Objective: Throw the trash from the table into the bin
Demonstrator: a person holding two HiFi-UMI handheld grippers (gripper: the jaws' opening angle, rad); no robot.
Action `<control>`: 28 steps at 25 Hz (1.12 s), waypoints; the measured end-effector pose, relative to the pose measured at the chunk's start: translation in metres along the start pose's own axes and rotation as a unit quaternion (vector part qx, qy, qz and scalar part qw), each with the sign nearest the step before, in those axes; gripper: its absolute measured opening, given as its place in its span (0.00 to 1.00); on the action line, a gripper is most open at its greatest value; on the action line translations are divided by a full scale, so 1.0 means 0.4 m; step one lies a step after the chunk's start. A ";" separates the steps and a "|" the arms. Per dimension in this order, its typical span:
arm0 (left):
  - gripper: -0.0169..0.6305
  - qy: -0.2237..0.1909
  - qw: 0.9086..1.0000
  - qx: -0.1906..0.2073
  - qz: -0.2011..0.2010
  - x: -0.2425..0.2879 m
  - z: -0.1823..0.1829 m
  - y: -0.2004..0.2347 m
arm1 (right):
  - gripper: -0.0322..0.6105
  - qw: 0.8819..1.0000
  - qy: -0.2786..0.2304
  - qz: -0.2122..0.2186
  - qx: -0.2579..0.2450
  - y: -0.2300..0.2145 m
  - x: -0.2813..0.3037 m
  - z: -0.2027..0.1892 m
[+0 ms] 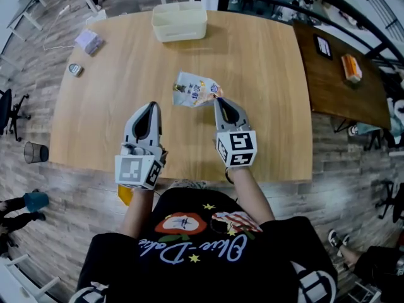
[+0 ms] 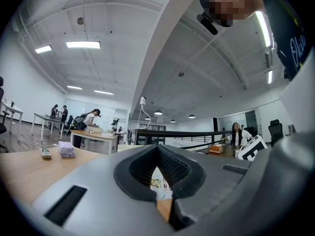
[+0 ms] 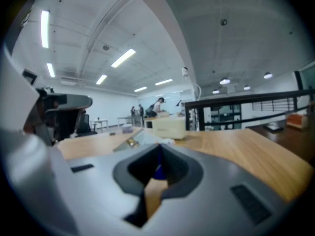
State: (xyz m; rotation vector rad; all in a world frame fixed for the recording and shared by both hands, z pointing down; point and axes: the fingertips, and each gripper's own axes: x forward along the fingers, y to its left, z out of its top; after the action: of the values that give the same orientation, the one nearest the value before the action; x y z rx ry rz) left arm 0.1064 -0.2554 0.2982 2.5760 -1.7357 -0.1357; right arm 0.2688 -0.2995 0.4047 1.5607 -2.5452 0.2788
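A crumpled white and blue snack bag lies on the wooden table, near its middle. My right gripper is shut on the bag's right corner; in the right gripper view a blue scrap sits between the jaws and the bag stretches beyond them. My left gripper hovers over the table to the left of the bag, jaws together and nothing held. Through the slit of the left gripper I see a strip of the bag. A cream open box stands at the far edge.
A pale tissue pack and a small round tin lie at the far left of the table. A black mesh waste bin stands on the floor at the left. A dark table with an orange box stands at the right.
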 end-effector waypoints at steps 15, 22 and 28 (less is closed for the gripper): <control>0.04 -0.014 0.998 0.018 0.053 -0.264 0.043 0.019 | 0.08 0.994 -0.023 0.105 -0.015 0.257 -0.130 0.000; 0.04 -0.015 0.994 0.016 0.106 -0.384 0.049 0.078 | 0.08 0.986 -0.029 0.163 -0.024 0.397 -0.136 0.018; 0.04 -0.020 0.987 0.021 0.158 -0.496 0.044 0.147 | 0.08 0.974 -0.027 0.223 -0.038 0.532 -0.126 0.012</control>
State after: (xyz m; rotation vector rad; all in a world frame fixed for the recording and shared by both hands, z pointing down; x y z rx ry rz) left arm -0.0236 -0.0936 0.2961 2.2990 -2.1539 -0.1426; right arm 0.1015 -0.1624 0.3712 0.9670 -2.8857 0.1829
